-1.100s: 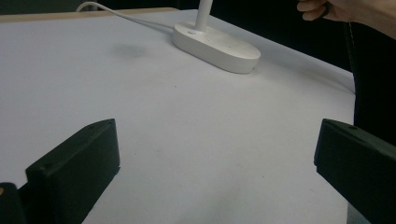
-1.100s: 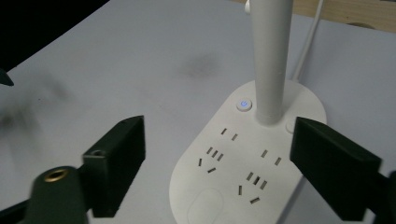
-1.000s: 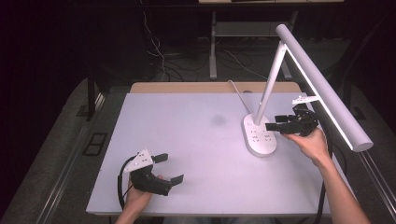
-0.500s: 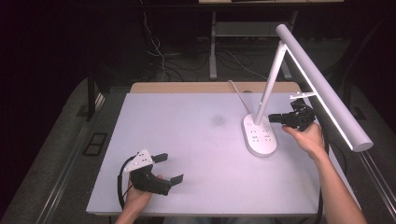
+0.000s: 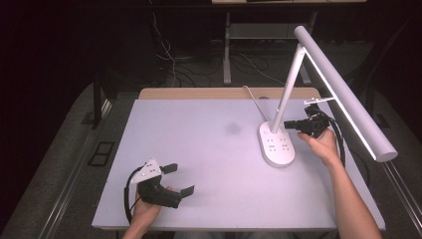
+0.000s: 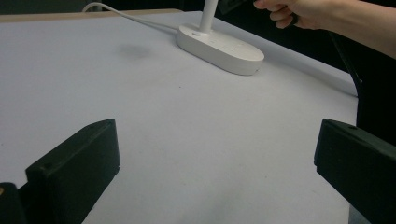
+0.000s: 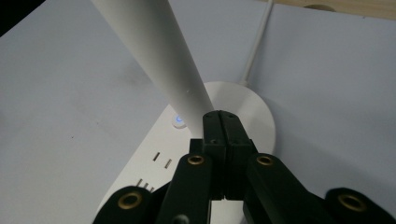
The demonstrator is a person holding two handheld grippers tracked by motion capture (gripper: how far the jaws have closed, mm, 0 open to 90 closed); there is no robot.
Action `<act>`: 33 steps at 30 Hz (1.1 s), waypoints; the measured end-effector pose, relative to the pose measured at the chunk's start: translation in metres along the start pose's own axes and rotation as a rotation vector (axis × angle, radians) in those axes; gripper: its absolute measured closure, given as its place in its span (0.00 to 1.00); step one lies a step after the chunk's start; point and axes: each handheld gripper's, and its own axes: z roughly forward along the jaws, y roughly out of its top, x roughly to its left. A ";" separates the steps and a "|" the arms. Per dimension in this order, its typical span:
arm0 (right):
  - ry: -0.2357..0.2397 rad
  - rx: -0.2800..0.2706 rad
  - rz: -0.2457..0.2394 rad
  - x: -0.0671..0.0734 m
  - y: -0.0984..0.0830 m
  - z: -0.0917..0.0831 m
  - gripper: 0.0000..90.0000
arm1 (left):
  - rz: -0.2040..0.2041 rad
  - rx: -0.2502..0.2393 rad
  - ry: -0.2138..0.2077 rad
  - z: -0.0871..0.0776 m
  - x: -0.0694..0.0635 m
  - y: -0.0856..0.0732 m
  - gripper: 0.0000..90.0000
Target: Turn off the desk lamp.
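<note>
Two claws in play: the right claw (image 7: 219,122), jaws just pressed together on nothing, noses at the lamp (image 5: 276,144) far right on the tabletop (image 5: 199,149), near its lit button (image 7: 178,121). Off-aim, it nudges the stem instead. Left claw (image 5: 178,179) rests spread, near left.

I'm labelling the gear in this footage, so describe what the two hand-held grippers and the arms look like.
Both are black. The left gripper has a grey three-cornered plate on top, two blocky flat jaws and a black cable looping beside the hand. The right gripper has brass-coloured rivets on its linkage and a black cable trailing by the wrist. Both forearms are bare, with no sleeves visible.
</note>
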 end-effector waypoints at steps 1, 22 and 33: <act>-0.003 0.004 0.004 0.000 0.000 0.002 1.00 | -0.001 0.000 0.000 0.000 0.000 0.000 0.00; -0.012 0.034 0.044 -0.017 -0.006 0.031 1.00 | -0.001 0.001 -0.003 0.001 0.001 0.000 0.00; -0.014 0.035 0.047 -0.016 -0.007 0.032 1.00 | 0.003 0.002 -0.003 0.000 0.000 0.000 0.00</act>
